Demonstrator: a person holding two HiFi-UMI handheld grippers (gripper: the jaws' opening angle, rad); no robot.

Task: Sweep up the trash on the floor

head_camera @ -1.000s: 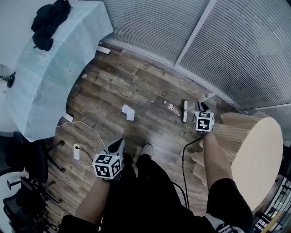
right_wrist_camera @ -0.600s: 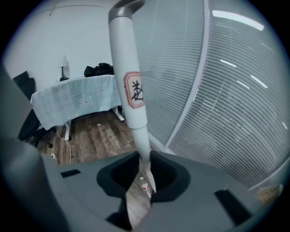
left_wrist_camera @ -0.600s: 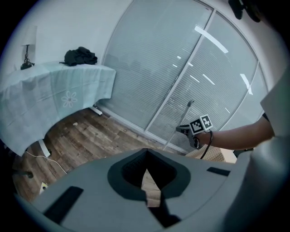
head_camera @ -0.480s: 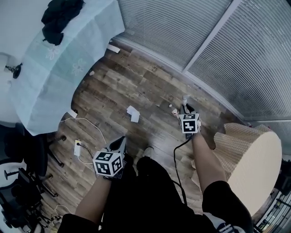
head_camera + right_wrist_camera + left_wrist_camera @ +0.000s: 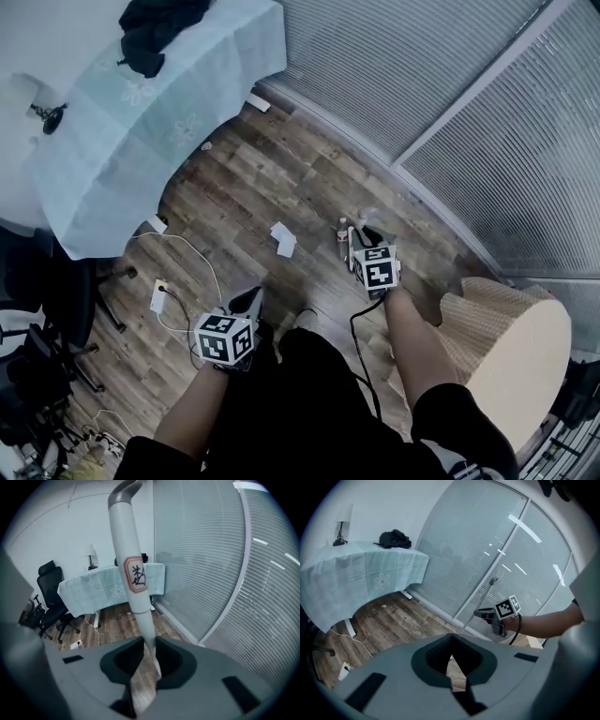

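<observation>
Where the right gripper bites: the jaws are clamped onto a pale pole, which rises straight up out of the claw to a bent grey top.
Sticker: red-edged, partway up the pole, readable only from the right gripper view.
Left gripper: jaws drawn together with nothing between them, just a sliver of floor showing past the tips.
Left gripper view extra: the right gripper sits ahead and to its right on an outstretched arm, with the pole slanting up against the blinds.
Paper scrap: here's the trash, and only the head view has it! It lies white on the wood floor, ahead of the left claw and left of the right claw, apart from both.
Small scrap: well ahead of the left claw, near the cloth's hem.
Table: pale flowered cloth, ahead and left of both claws, with a black garment on top.
Office chair: left of the right claw.
Woven drum: right of the right claw, in the head view alone.
Socket strip: just left of the left claw.
</observation>
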